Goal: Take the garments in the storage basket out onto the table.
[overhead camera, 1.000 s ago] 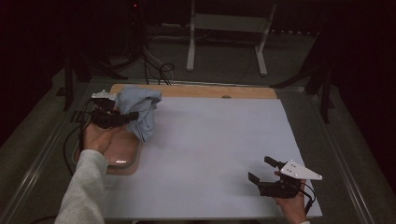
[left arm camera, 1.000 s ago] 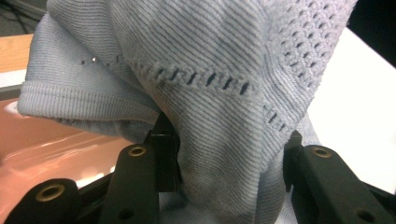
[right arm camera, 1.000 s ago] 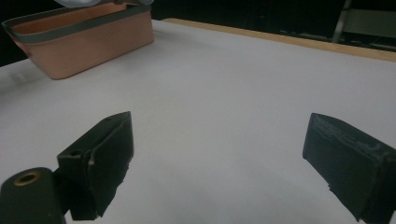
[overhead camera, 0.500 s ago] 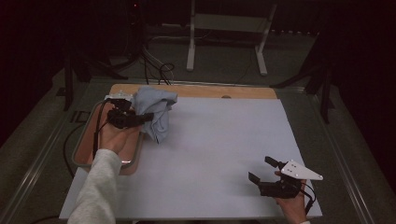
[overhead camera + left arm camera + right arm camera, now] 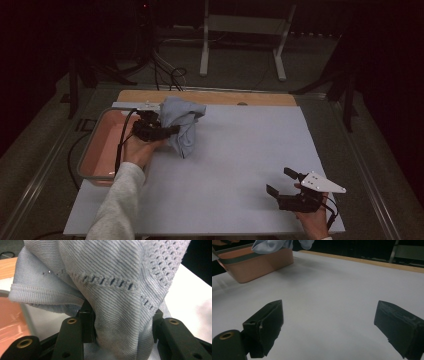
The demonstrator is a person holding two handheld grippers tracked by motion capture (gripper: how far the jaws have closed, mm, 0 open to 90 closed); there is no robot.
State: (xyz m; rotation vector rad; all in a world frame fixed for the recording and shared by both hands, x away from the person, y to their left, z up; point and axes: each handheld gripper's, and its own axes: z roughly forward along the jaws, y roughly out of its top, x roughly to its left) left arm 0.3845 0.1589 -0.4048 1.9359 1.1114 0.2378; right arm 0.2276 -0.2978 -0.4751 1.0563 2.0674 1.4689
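A light blue knitted cloth hangs bunched just right of the pink tray, over the white table sheet. My left gripper is shut on it; in the left gripper view the fabric fills the gap between both black jaws and drapes over them. My right gripper rests low at the table's near right corner, open with nothing between its jaws. In the right gripper view bare white sheet lies between them, with the tray and cloth far off.
The white sheet covers the table, and a wooden strip shows along its far edge. A metal stand and cables stand on the floor beyond. The left gripper's cable runs across the tray.
My left hand has carried the cloth to the right, from over the tray toward the white sheet. The right gripper has stayed put.
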